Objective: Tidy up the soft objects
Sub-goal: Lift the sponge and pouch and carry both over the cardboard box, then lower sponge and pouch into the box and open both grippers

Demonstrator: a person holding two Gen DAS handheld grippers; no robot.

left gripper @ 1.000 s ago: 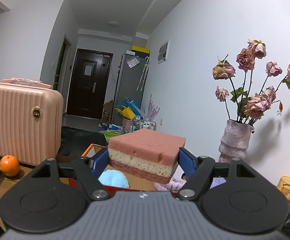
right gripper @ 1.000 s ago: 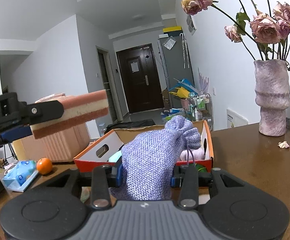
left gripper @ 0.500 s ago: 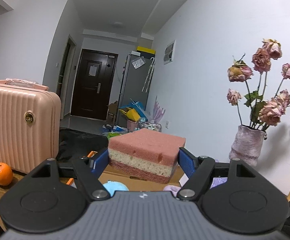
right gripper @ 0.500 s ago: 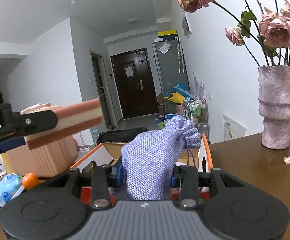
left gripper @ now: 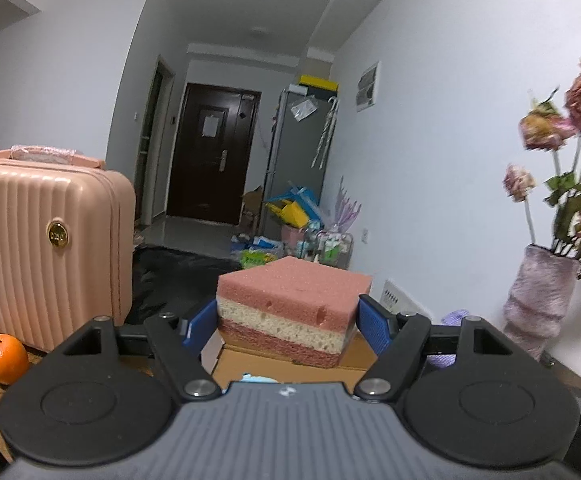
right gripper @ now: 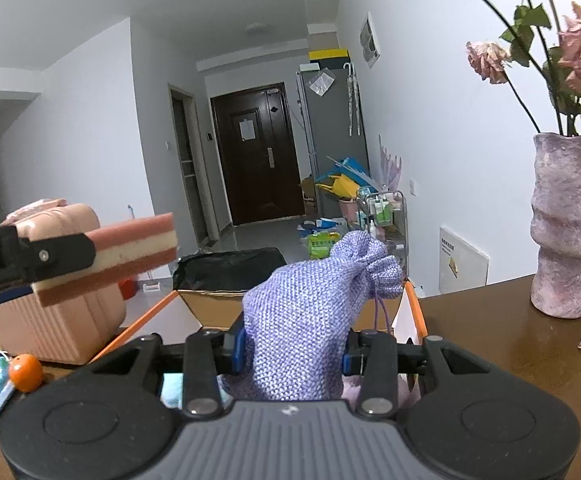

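Nearest: left gripper (left gripper: pixel 288 326) clamped on pink-and-cream layered sponge (left gripper: pixel 292 306), held in the air w/ blue pads against both sides; right gripper (right gripper: pixel 292 350) clenched on lilac woven drawstring pouch (right gripper: pixel 310 312), upright, gathered neck at top. Just beyond and below both: open cardboard box (right gripper: pixel 210 304) w/ orange rim on brown table (right gripper: pixel 510 352). Further out: orange (left gripper: pixel 5 358) left beside pink suitcase (left gripper: pixel 46 248), mauve vase (right gripper: pixel 568 224) w/ dried roses right, dark door (right gripper: pixel 256 158) at back.

brown wooden table (right gripper: pixel 490 332) bears vase (right gripper: pixel 568 224), cardboard box (right gripper: pixel 206 306), orange (right gripper: pixel 25 372), suitcase (left gripper: pixel 42 252).
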